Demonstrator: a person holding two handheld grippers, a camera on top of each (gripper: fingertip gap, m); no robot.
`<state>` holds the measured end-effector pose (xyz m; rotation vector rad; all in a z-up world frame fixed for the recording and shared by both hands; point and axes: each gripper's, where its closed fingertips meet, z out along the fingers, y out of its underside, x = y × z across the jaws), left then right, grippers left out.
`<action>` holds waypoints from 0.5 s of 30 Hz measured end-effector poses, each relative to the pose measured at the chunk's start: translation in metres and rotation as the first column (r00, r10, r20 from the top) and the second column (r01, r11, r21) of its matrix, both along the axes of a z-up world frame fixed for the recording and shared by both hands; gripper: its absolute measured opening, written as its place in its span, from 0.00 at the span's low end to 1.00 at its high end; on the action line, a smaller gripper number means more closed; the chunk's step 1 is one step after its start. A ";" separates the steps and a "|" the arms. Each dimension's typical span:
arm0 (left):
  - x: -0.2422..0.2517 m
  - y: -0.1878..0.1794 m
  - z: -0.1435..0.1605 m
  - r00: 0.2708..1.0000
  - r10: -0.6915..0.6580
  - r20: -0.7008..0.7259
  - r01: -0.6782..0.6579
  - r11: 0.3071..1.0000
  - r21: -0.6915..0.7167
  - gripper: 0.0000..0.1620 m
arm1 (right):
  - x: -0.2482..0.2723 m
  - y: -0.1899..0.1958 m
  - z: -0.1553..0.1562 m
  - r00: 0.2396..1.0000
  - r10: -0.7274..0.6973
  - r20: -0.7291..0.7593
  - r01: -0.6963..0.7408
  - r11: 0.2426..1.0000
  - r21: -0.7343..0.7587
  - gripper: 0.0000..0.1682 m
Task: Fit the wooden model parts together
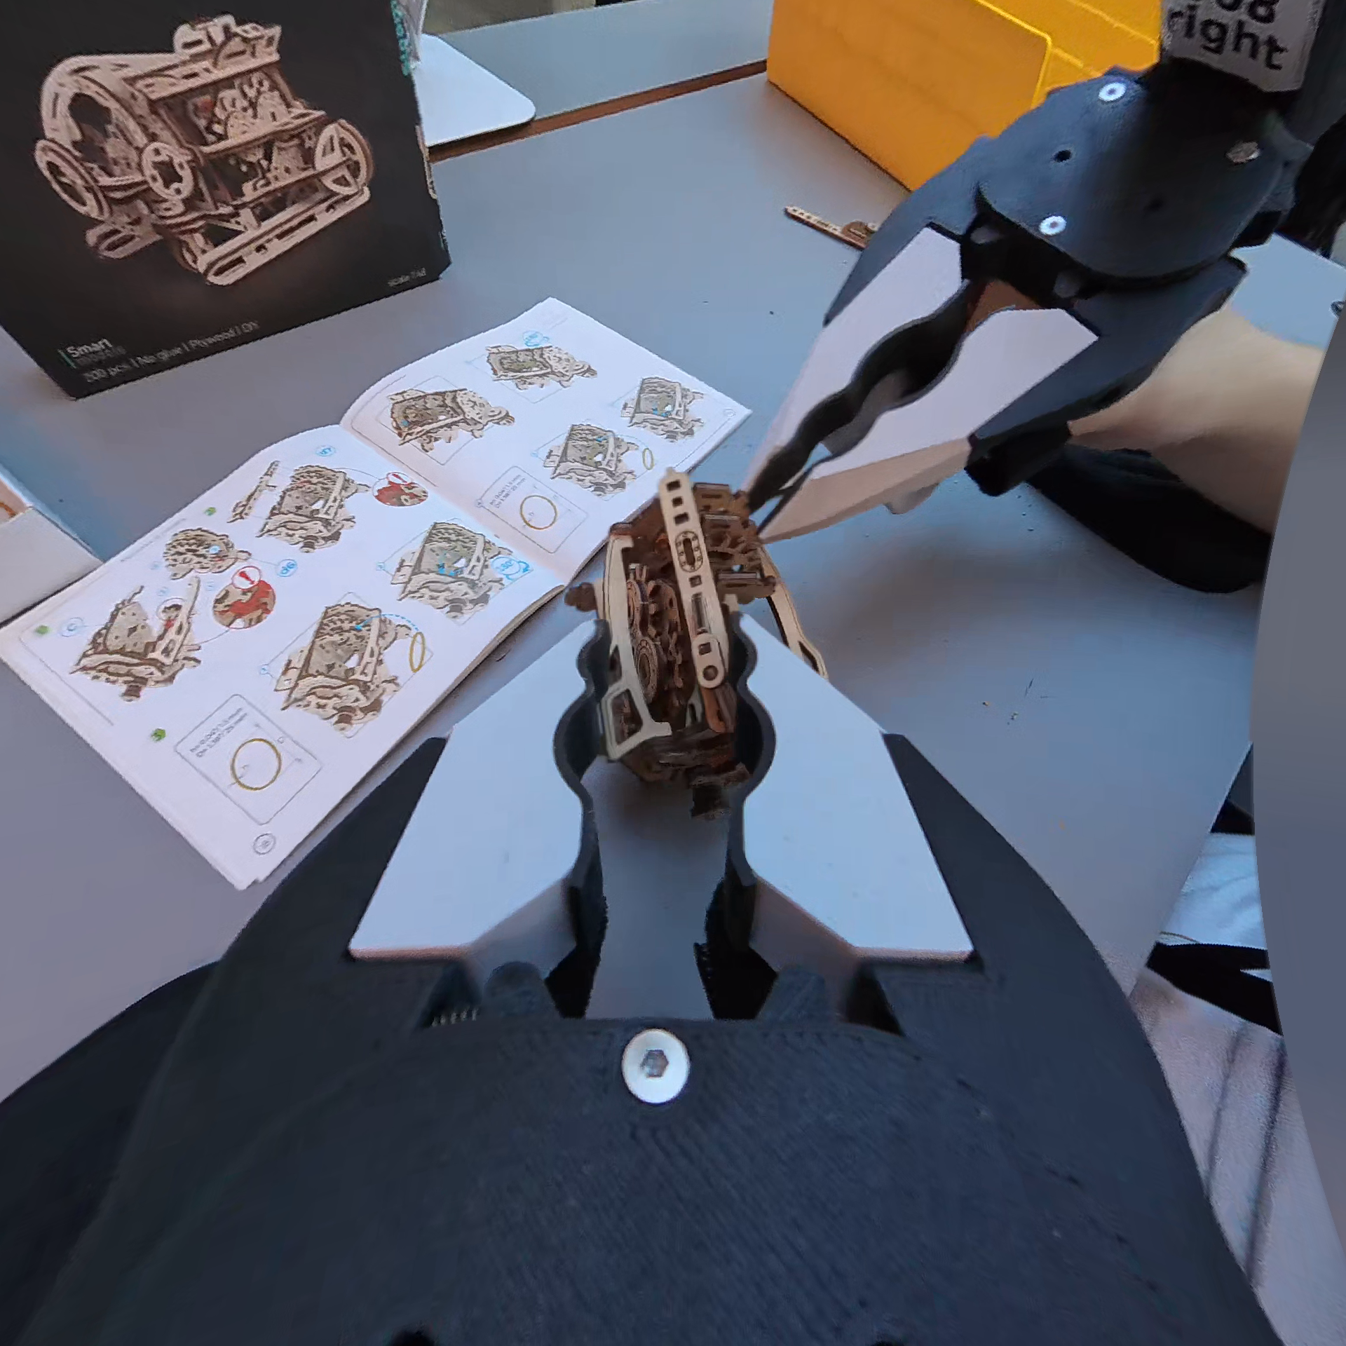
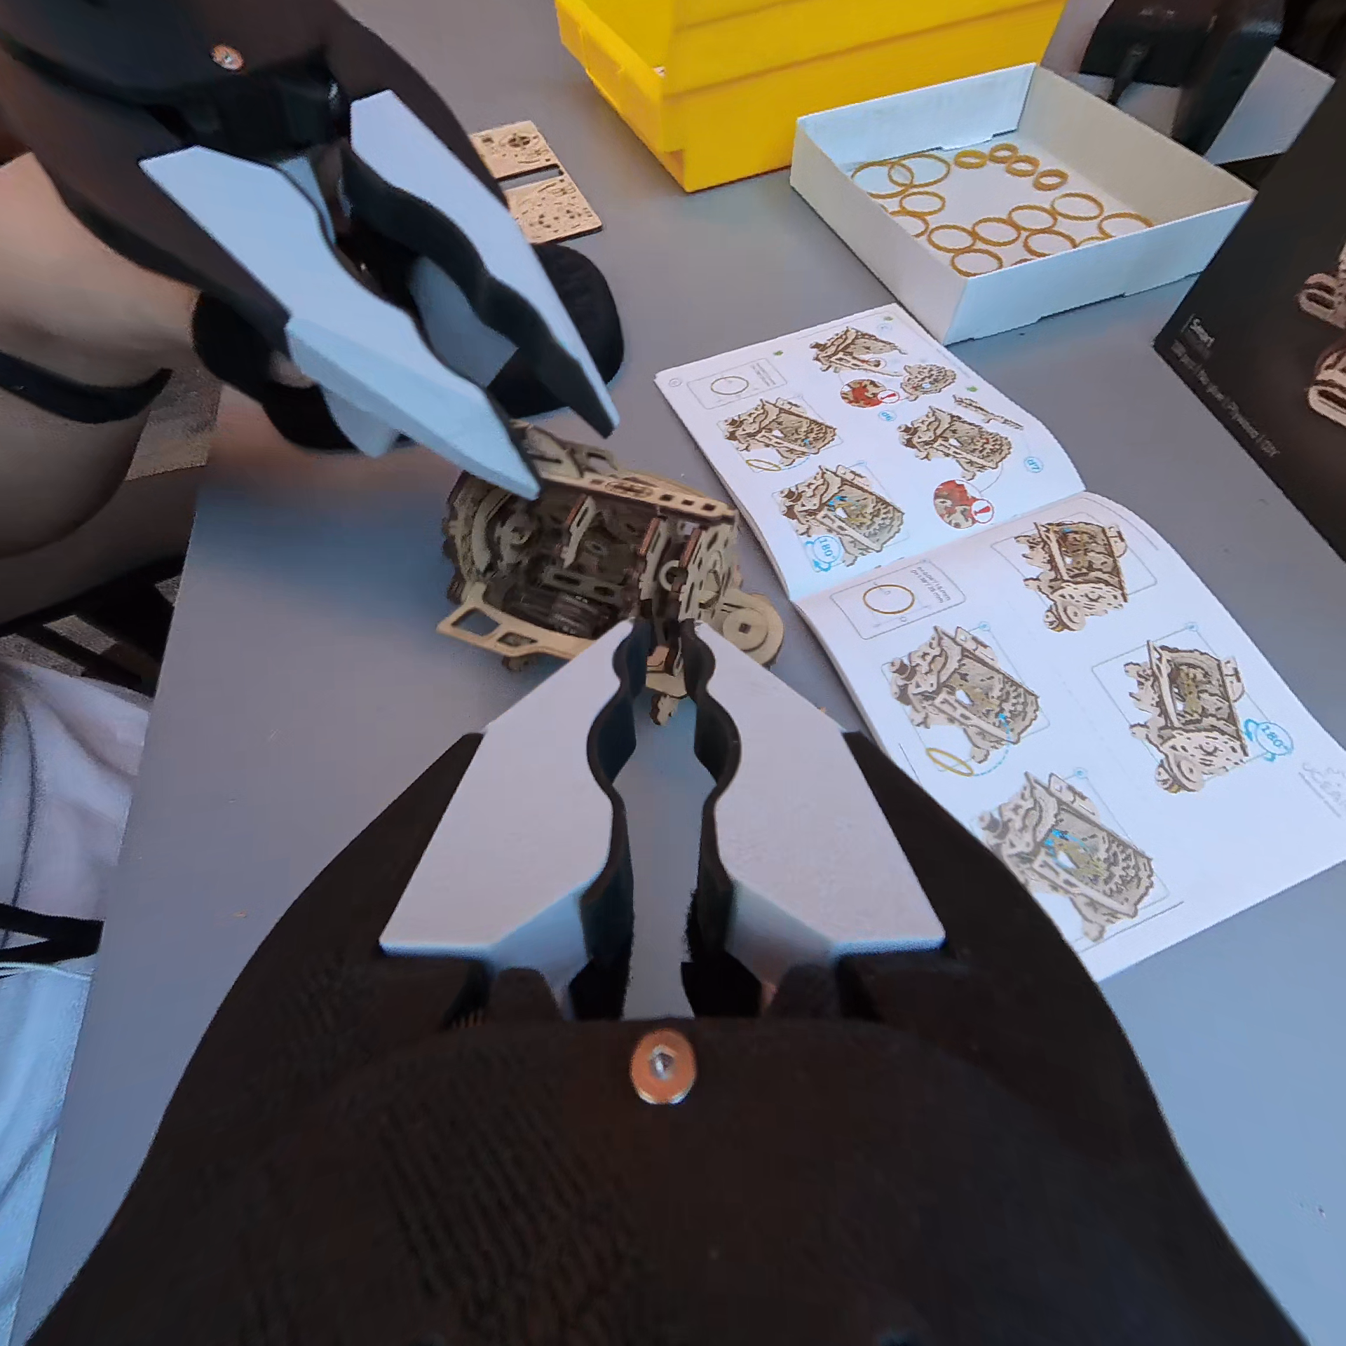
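— Two hand-held grippers are meeting at one wooden model [image 1: 674,641]; where is it sitting?

— It is resting on the grey tabletop [image 1: 947,655], just beside the open instruction booklet [image 1: 349,583]. The left hand-held gripper [image 1: 666,655] is clamping it: in the left wrist view the model's body is sitting between the two fingers, with both pads pressing on its sides.

— And the right hand-held gripper [image 2: 659,641]?

— Its fingers are standing at a narrow gap, with the tips reaching into the model's near end [image 2: 604,553]. In the right wrist view a small wooden piece is showing between the tips, but I cannot tell whether they are actually pinching it or only closing around it. In the left wrist view the same gripper [image 1: 761,513] is coming in from the upper right, its tips touching the top of the model.

— What else is lying around?

— Behind the booklet [image 2: 983,655] a white tray [image 2: 961,313] is holding yellow-brown rubber rings [image 2: 998,211], and a yellow bin [image 2: 765,80] is standing just beyond it. Two flat wooden part sheets [image 2: 539,182] are lying on the tabletop near the bin. The model's dark box [image 1: 204,182] is standing upright at the far left in the left wrist view, well apart from the model.
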<state>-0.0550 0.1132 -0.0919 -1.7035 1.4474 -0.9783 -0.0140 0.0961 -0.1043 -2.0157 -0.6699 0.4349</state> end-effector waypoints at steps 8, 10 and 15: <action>-0.011 0.030 -0.002 0.999 -0.028 -0.019 0.031 0.992 0.122 0.14 | -0.012 -0.007 0.001 0.995 0.067 0.072 -0.069 0.997 0.028 0.05; -0.011 0.027 0.002 0.998 -0.059 0.003 0.058 0.993 0.104 0.16 | -0.005 -0.003 0.012 0.995 0.064 0.078 -0.072 0.992 0.102 0.06; -0.013 0.017 0.006 0.995 -0.090 0.042 0.088 0.995 0.045 0.20 | 0.002 0.005 0.024 0.990 0.140 0.033 -0.143 0.980 0.136 0.09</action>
